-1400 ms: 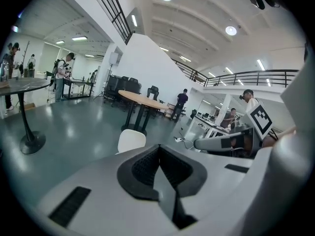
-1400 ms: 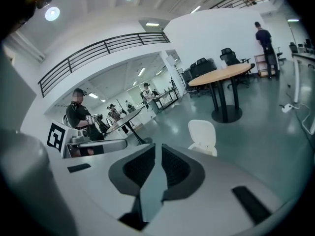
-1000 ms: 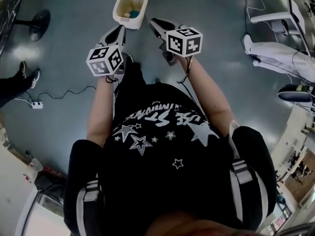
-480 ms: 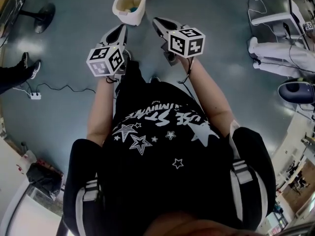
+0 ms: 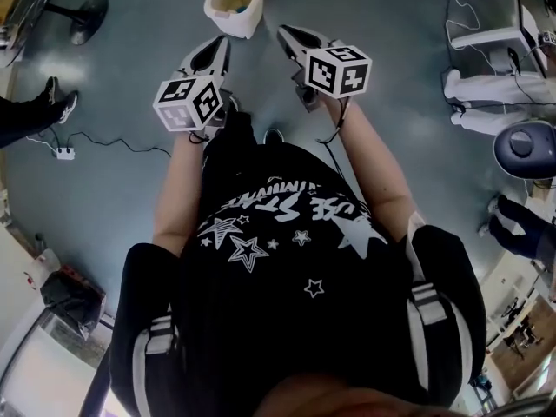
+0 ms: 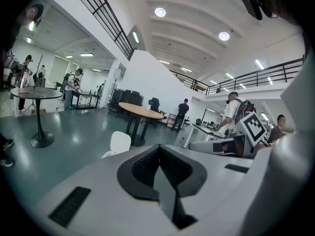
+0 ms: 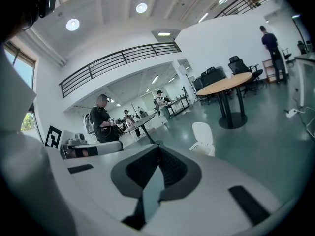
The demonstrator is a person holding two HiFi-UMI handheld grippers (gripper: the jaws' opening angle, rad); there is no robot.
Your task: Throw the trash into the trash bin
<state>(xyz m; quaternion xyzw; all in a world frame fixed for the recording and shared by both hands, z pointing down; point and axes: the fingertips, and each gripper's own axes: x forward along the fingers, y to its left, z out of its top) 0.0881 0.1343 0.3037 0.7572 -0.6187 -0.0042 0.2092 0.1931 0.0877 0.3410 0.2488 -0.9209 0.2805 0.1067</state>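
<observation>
The cream trash bin (image 5: 234,4) stands on the grey floor ahead of me, lid up, with blue and yellowish trash inside. My left gripper (image 5: 217,49) and right gripper (image 5: 288,36) are held side by side in front of my body, short of the bin and pointing toward it. Both are shut with nothing between the jaws. In the left gripper view the shut left gripper (image 6: 158,150) points past the bin's raised white lid (image 6: 119,142). From the right gripper view, the bin (image 7: 203,137) shows just beyond the closed right gripper (image 7: 158,150).
A power strip (image 5: 62,153) with a cable lies on the floor at left, near a person's shoes (image 5: 54,101). A fan base (image 5: 89,14) stands at top left. Legs in white (image 5: 495,94) and a chair (image 5: 526,146) are at right. A round table (image 6: 139,112) stands beyond the bin.
The bin has slid up and shrunk in the head view as I back away from it. Both grippers have come up slightly, staying side by side.
</observation>
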